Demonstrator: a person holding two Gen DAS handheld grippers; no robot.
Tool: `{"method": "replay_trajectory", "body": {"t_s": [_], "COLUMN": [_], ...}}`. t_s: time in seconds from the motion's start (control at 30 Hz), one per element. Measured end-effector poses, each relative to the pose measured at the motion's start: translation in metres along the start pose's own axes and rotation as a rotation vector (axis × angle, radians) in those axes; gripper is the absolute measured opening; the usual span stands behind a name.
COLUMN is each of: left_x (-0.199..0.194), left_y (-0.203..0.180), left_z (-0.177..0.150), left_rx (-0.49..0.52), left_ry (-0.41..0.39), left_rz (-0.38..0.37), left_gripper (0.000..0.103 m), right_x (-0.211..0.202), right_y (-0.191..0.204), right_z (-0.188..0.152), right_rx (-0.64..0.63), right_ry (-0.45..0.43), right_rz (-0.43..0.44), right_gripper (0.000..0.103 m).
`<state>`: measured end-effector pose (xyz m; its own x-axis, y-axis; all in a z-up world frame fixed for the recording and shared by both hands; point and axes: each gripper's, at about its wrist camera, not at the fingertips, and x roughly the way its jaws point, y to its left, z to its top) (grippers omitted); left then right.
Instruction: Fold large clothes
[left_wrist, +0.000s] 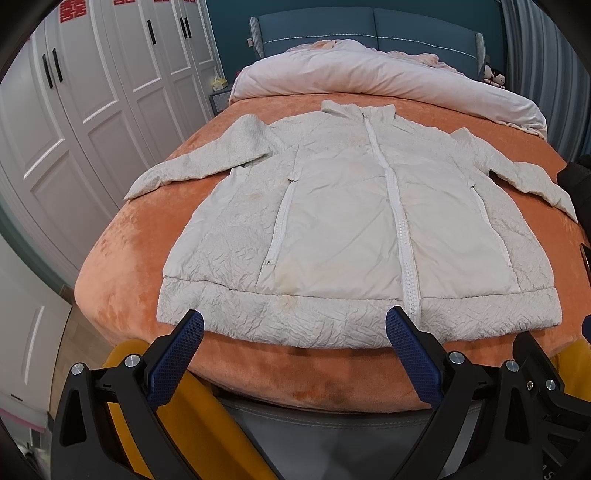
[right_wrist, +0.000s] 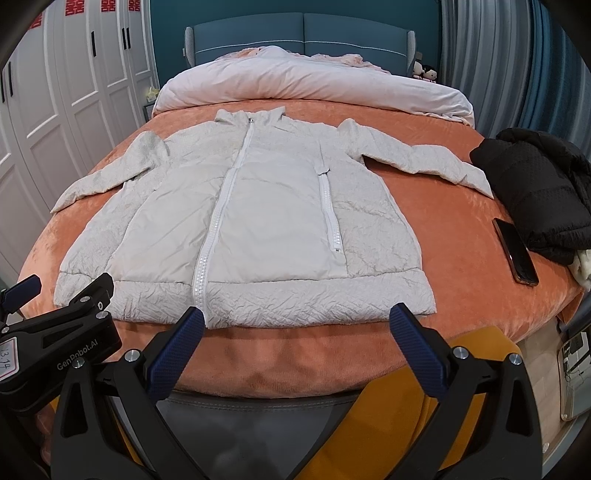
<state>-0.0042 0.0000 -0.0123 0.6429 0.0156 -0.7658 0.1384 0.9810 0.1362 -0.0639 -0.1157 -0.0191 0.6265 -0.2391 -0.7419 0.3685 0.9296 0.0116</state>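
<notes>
The white jacket (left_wrist: 354, 225) lay flat and zipped on the orange bedspread (left_wrist: 122, 266), hem toward the near edge, collar toward the far pillows, both sleeves spread out to the sides. The left gripper (left_wrist: 294, 330) hung just short of the hem with its jaws wide apart and nothing between them; the right gripper (right_wrist: 296, 325) did the same, further to the right.

I reckoned the padded, slippery shell would slide on the plush cover if only one layer got pinched, and a fold might drag the whole coat askew. The right sleeve ended just beside a black garment (right_wrist: 539, 192), so sweeping that sleeve in could snag it.

Only the right wrist view showed that pile properly, plus a phone (right_wrist: 516, 251) near it. The left view gave more of the wardrobe (left_wrist: 92, 96).
</notes>
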Motion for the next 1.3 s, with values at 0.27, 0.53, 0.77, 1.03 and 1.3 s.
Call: {"method": "replay_trajectory", "body": {"t_s": [0.27, 0.53, 0.77, 1.03, 1.3], "left_x": [0.001, 0.007, 0.03, 0.076, 0.136], "left_y": [-0.001, -0.003, 0.006, 0.034, 0.048], "left_z": [0.0, -0.003, 0.003, 0.055, 0.115], "left_rx": [0.0, 0.0, -0.032, -0.115, -0.175], "left_ry": [0.007, 0.021, 0.05, 0.039, 0.037], "left_rz": [0.0, 0.0, -0.035, -0.035, 0.003], "left_gripper": [0.096, 0.096, 0.097, 0.097, 0.097], "right_x": [0.003, 0.007, 0.03, 0.097, 0.193], "right_y": [0.002, 0.002, -0.009, -0.11, -0.27], "right_z": [-0.001, -0.004, 0.0, 0.05, 0.127], "right_rx": [0.0, 0.002, 0.02, 0.242, 0.588], "right_ry": [0.005, 0.017, 0.038, 0.053, 0.01], "right_rz": [-0.007, -0.009, 0.017, 0.017, -0.01], "right_gripper": [0.098, 0.098, 0.098, 0.098, 0.098]}}
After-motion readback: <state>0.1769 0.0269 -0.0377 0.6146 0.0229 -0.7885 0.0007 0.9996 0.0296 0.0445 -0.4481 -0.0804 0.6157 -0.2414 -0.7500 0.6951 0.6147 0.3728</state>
